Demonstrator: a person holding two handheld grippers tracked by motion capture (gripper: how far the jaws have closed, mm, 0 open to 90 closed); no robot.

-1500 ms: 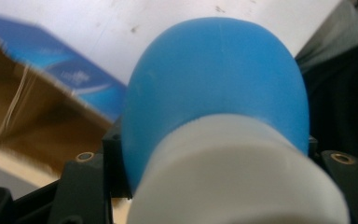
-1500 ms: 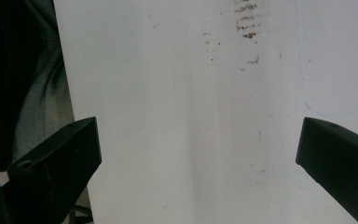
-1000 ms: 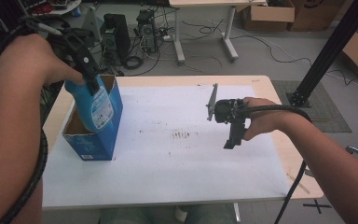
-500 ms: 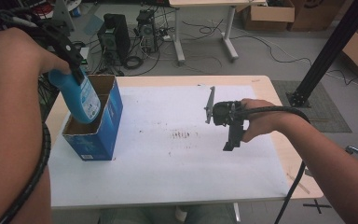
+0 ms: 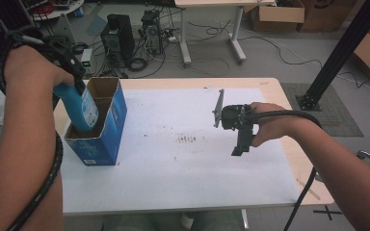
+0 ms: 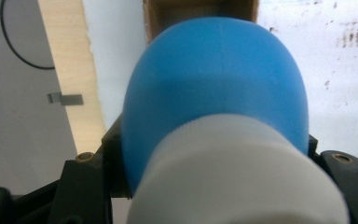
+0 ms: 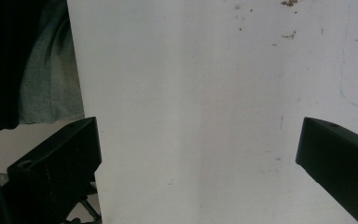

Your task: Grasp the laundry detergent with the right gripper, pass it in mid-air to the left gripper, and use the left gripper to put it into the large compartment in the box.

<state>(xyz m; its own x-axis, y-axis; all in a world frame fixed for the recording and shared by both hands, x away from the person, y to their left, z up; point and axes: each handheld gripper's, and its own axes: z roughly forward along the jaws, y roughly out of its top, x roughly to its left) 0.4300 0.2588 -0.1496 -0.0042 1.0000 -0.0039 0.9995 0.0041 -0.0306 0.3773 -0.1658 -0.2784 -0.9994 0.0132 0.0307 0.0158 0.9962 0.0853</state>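
Note:
A blue bottle [image 5: 83, 109] with a white cap [image 6: 237, 172] hangs neck-up, its lower end inside the open top of a blue cardboard box [image 5: 107, 137] at the table's left. My left gripper [image 5: 70, 85] is shut on the bottle's neck from above. In the left gripper view the bottle [image 6: 214, 79] hides most of the box's brown inside [image 6: 154, 18]. My right gripper [image 5: 239, 146] hovers over the white sheet at the right, jaws pointing down. In the right gripper view my right gripper [image 7: 200, 154] stands wide open with nothing between its fingers.
A white sheet [image 5: 197, 173] with brown smudges [image 5: 188, 139] covers the wooden table [image 5: 289, 144]. A black stand post [image 5: 339, 53] rises beyond the right corner. Computer cases, cables and boxes stand on the floor behind.
My left hand has carried the bottle left and down, so its bottom now sits inside the box opening. The right gripper has kept still.

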